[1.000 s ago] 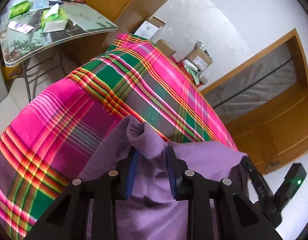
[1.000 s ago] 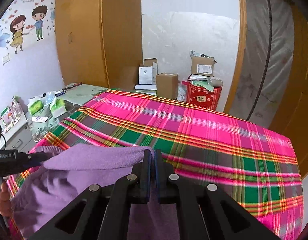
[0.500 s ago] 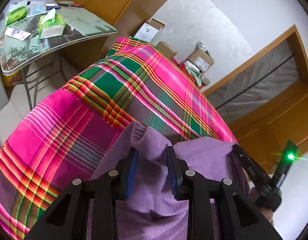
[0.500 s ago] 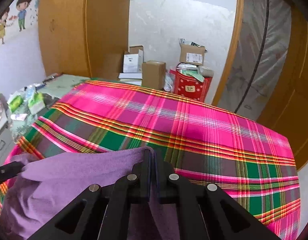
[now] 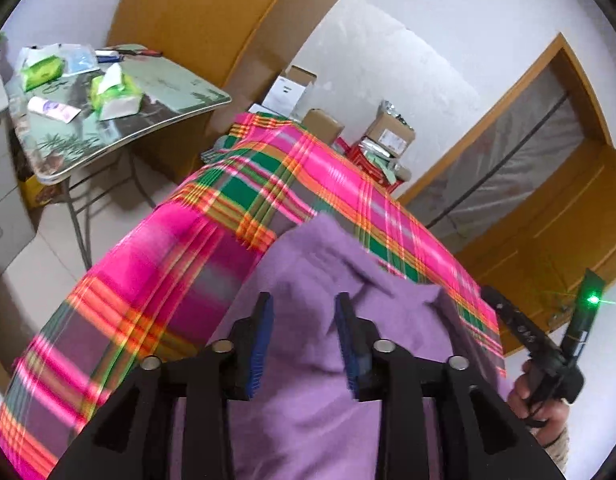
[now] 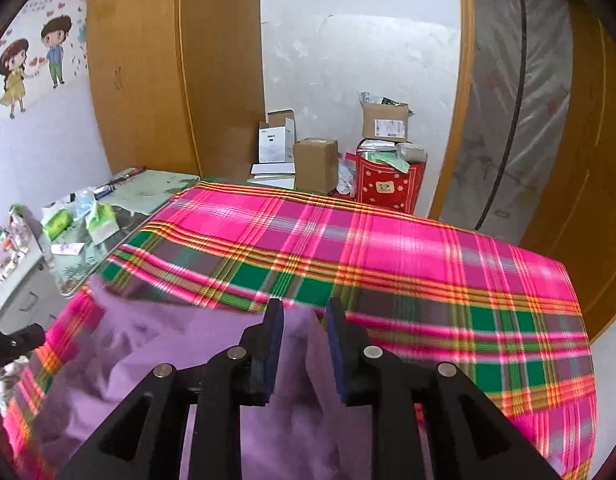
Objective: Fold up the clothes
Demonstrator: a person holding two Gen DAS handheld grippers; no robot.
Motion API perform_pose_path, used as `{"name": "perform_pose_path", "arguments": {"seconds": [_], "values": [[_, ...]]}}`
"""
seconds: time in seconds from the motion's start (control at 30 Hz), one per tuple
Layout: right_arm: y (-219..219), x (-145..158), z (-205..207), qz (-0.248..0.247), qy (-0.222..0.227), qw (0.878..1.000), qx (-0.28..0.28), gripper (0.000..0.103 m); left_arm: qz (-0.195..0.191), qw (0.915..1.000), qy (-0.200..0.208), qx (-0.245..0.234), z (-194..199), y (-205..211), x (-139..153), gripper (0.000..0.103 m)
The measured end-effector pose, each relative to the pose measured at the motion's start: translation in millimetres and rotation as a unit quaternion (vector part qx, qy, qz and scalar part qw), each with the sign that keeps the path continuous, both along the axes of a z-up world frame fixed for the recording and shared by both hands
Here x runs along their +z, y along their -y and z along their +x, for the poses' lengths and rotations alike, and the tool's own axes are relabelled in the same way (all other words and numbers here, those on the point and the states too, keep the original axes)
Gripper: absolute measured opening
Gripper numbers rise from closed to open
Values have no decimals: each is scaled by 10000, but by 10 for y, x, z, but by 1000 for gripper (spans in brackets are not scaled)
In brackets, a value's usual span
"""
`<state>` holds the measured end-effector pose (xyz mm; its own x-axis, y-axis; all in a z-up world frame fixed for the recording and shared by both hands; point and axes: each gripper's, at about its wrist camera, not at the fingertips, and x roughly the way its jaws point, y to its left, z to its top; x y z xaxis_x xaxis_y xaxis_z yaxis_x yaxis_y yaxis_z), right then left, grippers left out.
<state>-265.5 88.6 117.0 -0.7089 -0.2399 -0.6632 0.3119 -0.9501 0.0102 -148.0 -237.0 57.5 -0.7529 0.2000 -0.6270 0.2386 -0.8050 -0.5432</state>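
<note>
The soft purple fleece garment (image 5: 308, 408) lies on the near end of the bed covered with a bright pink, green and orange plaid cloth (image 6: 388, 264), its far edge laid forward over the plaid and its body bunched in loose folds.

The left hand-held gripper (image 5: 304, 312) stands with its blue-padded jaws well apart above the fleece, and nothing is pinched between them. The right hand-held gripper (image 6: 304, 320) is likewise parted, with purple cloth showing in the gap but not clamped. In the left wrist view a hand (image 5: 544, 396) grips the right tool's handle at the garment's right side.

The step in hand looks like a release at the end of a fold or lay-down: the held edge is set forward on the bed and let go. The next move likely calls for picking a fresh edge or corner of the fleece, closing on a single layer, and carrying it across without dragging the folds beneath; which edge comes next the pictures do not settle.

Half a second ago both tools were shut on the garment's edge, the left on a raised tuft, the right pressed closed. Now both have opened and the tuft has dropped flat.
</note>
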Motion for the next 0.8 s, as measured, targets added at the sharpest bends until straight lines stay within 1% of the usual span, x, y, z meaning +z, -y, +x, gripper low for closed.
{"name": "perform_pose_path", "arguments": {"seconds": [0.13,0.23,0.3,0.4,0.47,0.5,0.57,0.6,0.63,0.7,0.77,0.8], "values": [[-207,22,404,-162,113,9996,200,23,48,9999,146,-12,284,-11,-89,39],[-397,-53,776,-207,176,9991,336,23,101,9996,279,6,488,-14,-165,39],[-578,-125,1063,-357,235,9980,475,23,137,9993,358,34,632,-16,-217,39],[-787,-281,1461,-397,303,9964,682,29,191,9987,476,77,849,-19,-295,39],[-880,-394,1621,-372,414,9958,728,32,228,9981,555,106,993,-22,-347,39],[-927,-447,1694,-363,466,9955,744,33,306,9977,588,107,1047,-19,-380,39],[-1053,-524,1797,-458,568,9956,588,34,444,9970,617,139,1135,-25,-438,39],[-1108,-541,1844,-521,609,9956,481,35,475,9967,643,153,1162,-30,-458,48],[-1168,-556,1897,-606,652,9953,375,36,538,9962,656,193,1199,-33,-488,53],[-1285,-584,2001,-793,698,9942,194,38,678,9951,683,236,1252,-37,-550,54],[-1325,-621,2101,-853,715,9936,188,40,825,9938,716,215,1273,-41,-607,54],[-1343,-640,2148,-878,728,9933,195,41,825,9938,701,257,1282,-37,-608,54]]}}
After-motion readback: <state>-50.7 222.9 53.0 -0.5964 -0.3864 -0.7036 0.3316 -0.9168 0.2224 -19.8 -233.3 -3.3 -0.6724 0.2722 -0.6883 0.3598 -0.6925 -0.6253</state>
